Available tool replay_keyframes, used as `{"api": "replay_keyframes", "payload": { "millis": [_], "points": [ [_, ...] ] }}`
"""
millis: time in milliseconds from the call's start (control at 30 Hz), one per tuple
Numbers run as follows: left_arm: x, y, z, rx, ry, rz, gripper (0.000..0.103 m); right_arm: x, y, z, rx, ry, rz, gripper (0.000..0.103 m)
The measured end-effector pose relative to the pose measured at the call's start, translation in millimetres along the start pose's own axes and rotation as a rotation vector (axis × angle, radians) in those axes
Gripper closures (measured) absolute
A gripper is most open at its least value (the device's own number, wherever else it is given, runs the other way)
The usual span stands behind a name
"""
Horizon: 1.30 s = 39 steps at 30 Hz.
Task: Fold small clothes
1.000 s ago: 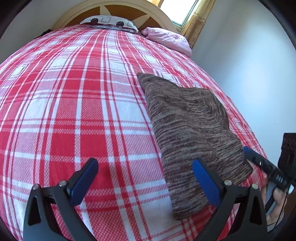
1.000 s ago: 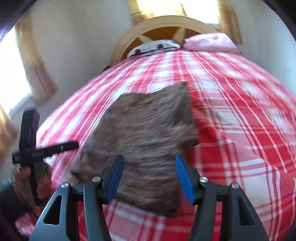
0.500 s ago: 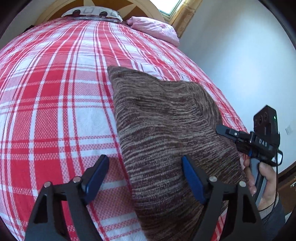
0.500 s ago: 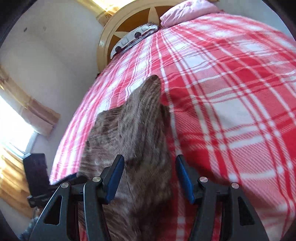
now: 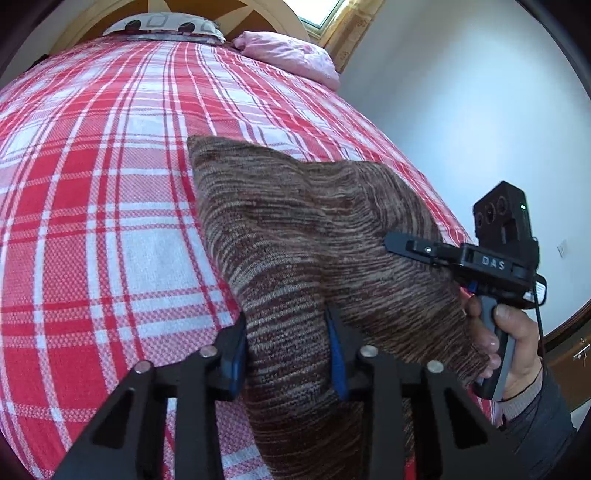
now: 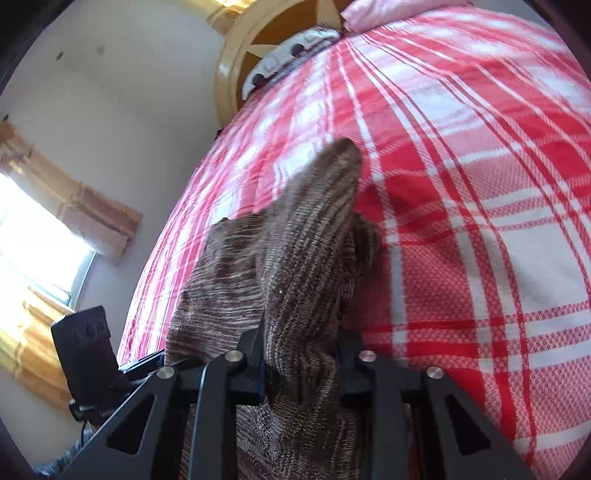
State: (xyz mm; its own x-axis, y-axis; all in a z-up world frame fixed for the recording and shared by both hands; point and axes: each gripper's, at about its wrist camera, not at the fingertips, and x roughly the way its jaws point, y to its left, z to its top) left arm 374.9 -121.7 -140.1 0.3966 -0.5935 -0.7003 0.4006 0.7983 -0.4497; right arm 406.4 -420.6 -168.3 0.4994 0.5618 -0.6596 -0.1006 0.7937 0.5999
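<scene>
A brown striped knit garment (image 5: 303, 229) lies on the red and white plaid bedspread (image 5: 92, 221) near the bed's near right corner. My left gripper (image 5: 288, 354) is shut on its near edge, the cloth bunched between the blue pads. My right gripper (image 6: 301, 363) is shut on another part of the near edge, which rises in a fold; it also shows in the left wrist view (image 5: 424, 251), reaching onto the garment from the right. The garment (image 6: 295, 251) is lifted and creased at the near end, and its far corner rests on the bed.
A patterned pillow (image 5: 162, 26) and a pink pillow (image 5: 291, 51) lie at the wooden headboard (image 6: 236, 48). A white wall (image 5: 461, 110) runs along the bed's right side. A curtained window (image 6: 44, 229) is on the other side.
Both grippers moved forward onto the garment's near edge and closed on it. The near end of the garment has lifted and bunched.
</scene>
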Motion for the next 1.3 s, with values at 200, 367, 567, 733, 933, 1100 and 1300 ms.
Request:
{"api": "replay_keyframes", "payload": {
  "millis": [200,367,567,733,933,1100,1300],
  "points": [
    [-32.7,-2.2,-3.8,-0.020,-0.049,-0.030,0.073,-14.1,25.1,-5.3,-0.045,-0.063,0.036,0.079],
    [-67.7,3.2,-7.5,-0.027,-0.091,-0.027,0.073,-12.5,49.9,-12.0,-0.065,-0.077,0.069,0.080],
    [-113.0,17.3,-23.2,-0.039,-0.153,-0.004,0.073,-3.2,100.1,-19.8,-0.107,-0.080,0.140,0.080],
    [-148.7,36.1,-42.8,-0.051,-0.186,0.042,0.073,15.4,144.6,-30.4,-0.144,-0.053,0.195,0.080],
    [-192.1,67.8,-68.2,-0.072,-0.221,0.106,0.073,44.9,199.6,-50.9,-0.191,-0.006,0.261,0.080],
    [-224.9,94.3,-81.8,-0.068,-0.245,0.166,0.073,72.0,241.8,-73.5,-0.196,0.025,0.306,0.080],
    [-247.8,137.4,-96.6,-0.112,-0.238,0.186,0.073,98.5,274.7,-90.6,-0.168,0.047,0.339,0.080]
  ]
}}
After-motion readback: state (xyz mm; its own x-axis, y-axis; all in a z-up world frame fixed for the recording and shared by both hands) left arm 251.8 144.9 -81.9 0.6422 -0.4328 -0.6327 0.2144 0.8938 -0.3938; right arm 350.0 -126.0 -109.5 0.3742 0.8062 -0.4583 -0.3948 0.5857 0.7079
